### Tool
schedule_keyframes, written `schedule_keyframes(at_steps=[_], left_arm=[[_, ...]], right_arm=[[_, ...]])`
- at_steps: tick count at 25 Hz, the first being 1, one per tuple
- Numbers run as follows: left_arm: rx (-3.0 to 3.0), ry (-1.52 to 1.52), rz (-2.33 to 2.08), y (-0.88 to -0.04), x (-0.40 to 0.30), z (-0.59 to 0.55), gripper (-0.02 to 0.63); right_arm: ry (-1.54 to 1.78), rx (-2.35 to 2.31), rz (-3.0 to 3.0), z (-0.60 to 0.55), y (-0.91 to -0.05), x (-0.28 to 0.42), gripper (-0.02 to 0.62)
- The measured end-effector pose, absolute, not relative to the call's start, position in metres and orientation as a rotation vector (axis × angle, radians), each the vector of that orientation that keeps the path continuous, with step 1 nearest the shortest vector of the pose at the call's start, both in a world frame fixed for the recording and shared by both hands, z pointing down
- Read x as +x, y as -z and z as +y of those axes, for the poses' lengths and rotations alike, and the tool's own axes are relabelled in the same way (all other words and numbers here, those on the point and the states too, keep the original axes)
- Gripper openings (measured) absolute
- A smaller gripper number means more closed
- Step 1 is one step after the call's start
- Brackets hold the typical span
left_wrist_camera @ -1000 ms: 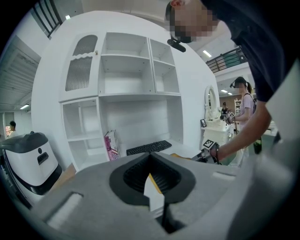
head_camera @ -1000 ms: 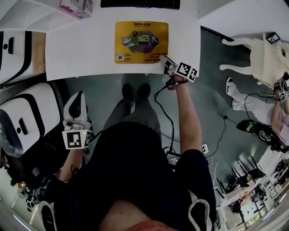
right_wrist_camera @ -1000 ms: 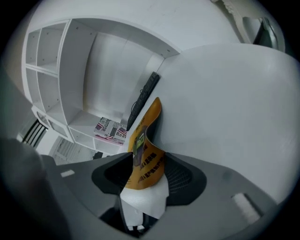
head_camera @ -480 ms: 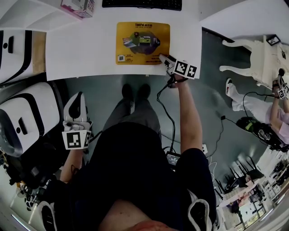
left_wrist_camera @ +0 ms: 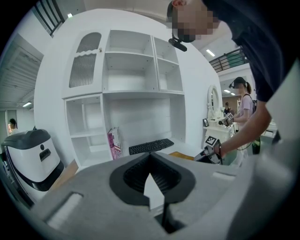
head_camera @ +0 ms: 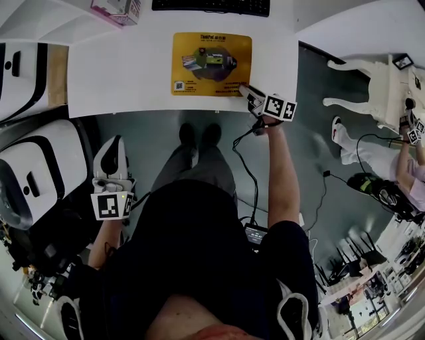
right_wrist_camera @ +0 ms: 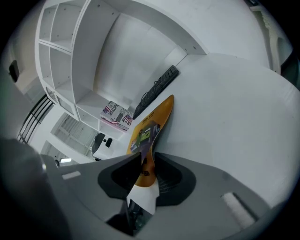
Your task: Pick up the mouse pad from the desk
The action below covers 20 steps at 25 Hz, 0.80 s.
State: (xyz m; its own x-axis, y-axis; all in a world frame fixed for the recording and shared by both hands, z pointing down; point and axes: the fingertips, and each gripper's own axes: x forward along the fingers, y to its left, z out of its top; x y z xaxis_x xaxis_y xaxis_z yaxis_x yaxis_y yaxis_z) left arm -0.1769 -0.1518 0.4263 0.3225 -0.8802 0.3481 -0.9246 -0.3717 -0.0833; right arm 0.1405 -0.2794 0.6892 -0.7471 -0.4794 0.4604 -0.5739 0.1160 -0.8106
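While right gripper (head_camera: 244,89) jaws, just closing, pinch mouse pad (head_camera: 211,55) corner, left gripper (left_wrist_camera: 150,171) pressed together, empty; pink box (left_wrist_camera: 114,143) in shelf compartment (left_wrist_camera: 89,117) ahead.

White desk (head_camera: 119,73), top of frame; yellow mouse pad (head_camera: 211,64) at centre; black keyboard (head_camera: 210,6) above it; pink box (head_camera: 113,9) upper left.

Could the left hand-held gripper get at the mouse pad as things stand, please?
Probably not yet: the left hand-held gripper sits short of the desk, away from the mouse pad, though nothing blocks the way.
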Motion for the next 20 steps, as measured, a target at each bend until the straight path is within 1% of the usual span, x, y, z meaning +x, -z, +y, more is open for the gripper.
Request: schedule_keyframes(at_steps=[6, 11, 15, 20], left_arm=[[2.443, -0.511, -1.684, -0.426, -0.177, -0.152, 0.0], [2.448, -0.513, -1.682, -0.425, -0.175, -0.153, 0.0], [2.447, -0.514, -1.686, -0.425, -0.175, -0.155, 0.0], [2.448, -0.507, -1.691, -0.424, -0.174, -0.156, 0.0]], right_arm=[[-1.749, 0.983, -2.264, -0.27, -0.692, 0.147, 0.049], [-1.667, 0.998, -2.199, -0.268, -0.707, 0.152, 0.05], [-1.733, 0.96, -2.197, -0.268, -0.704, 0.146, 0.029], [-1.707, 0.975, -2.196, -0.268, -0.698, 0.147, 0.015]])
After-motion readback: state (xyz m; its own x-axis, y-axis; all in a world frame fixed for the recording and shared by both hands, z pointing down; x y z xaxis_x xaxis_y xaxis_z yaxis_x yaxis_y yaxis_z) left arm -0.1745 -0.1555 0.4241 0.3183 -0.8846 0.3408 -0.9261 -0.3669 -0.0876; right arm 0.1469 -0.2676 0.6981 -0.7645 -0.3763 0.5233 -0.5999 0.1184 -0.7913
